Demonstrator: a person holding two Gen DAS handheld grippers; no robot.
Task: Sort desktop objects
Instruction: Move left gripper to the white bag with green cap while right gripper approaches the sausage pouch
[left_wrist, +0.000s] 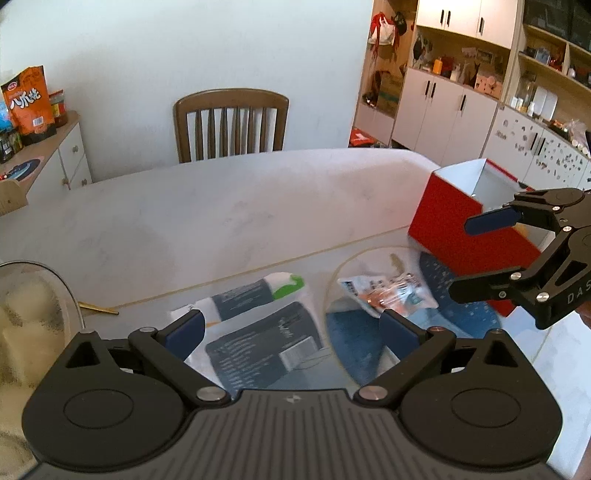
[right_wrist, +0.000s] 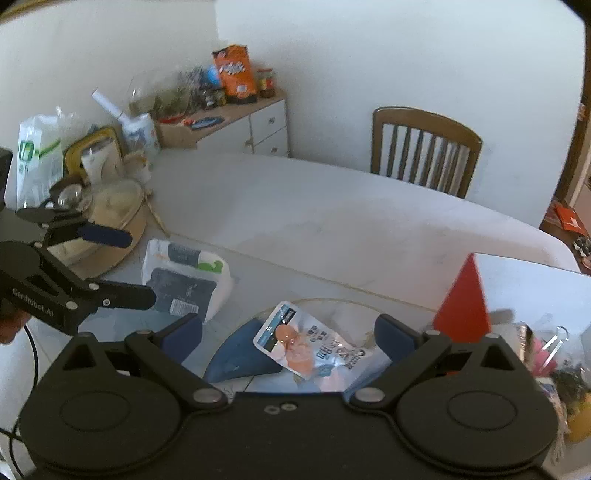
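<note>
A white and grey tissue pack lies on the table just ahead of my left gripper, which is open and empty above it. A small snack packet with orange print lies on a round glass mat. My right gripper is open and empty just above the packet. A red box with a white inside stands open at the right. Each gripper shows in the other's view: the right one, the left one.
A glass-lidded dish with pale food stands at the left, chopsticks beside it. A wooden chair stands behind the white table. A side cabinet holds snacks. Clutter lies by the red box.
</note>
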